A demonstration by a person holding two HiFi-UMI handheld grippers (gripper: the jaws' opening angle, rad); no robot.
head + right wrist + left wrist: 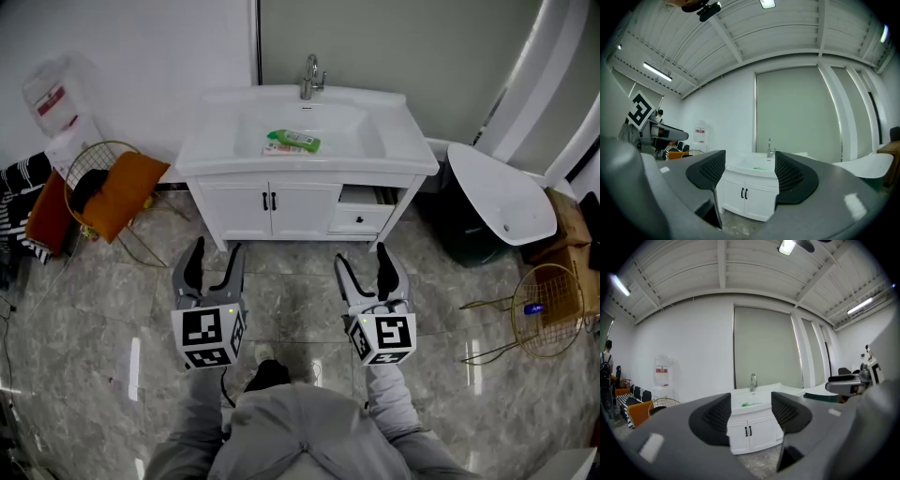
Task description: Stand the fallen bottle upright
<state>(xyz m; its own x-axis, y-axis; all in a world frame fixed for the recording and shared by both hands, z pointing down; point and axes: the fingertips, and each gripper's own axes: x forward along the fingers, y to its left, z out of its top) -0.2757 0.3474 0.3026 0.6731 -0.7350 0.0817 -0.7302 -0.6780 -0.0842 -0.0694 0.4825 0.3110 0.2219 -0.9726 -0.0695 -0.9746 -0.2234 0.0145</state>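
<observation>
Bottle (293, 142): lying flat in sink (361, 142).
Left gripper (216, 249), right gripper (363, 255): released, empty.
In between: cabinet (272, 211), open drawer (361, 217).

Green bottle (293, 142), white label, lying on its side, inside white sink basin (352, 131)

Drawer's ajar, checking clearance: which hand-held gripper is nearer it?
Right. Right hand-held gripper sits just before the drawer; left hand-held gripper is farther left, before the cabinet doors.
</observation>
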